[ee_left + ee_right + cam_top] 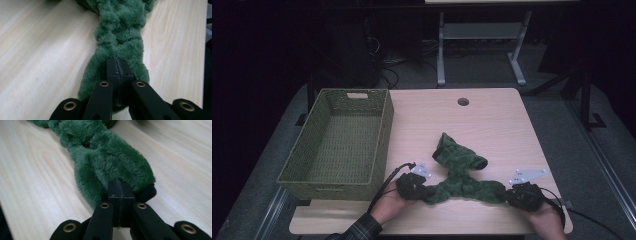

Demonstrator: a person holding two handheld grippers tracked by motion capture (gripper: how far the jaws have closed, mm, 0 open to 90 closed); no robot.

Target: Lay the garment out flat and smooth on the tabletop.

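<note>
Left hand-held gripper (116,65): your jaws are pressed together and pinch one end of the fuzzy green cloth (120,32).
Right hand-held gripper (121,188): your jaws are pressed together too and pinch the other end, right by a dark band at the edge.
Where the cloth is: it lies on the tabletop (492,120), near your edge, between your two hands. Its middle part is bunched up in a lump farther from you.
How it feels: it looks soft, fluffy and light. It is floppy, so it will sag and fold when you lift it. It will not break.
Where to hold: the ends are good spots. Grab a thick bit of fluff, because a thin pinch could slip out.
Basket (343,137): the green woven basket sits on the left of the tabletop, apart from the cloth.
</note>
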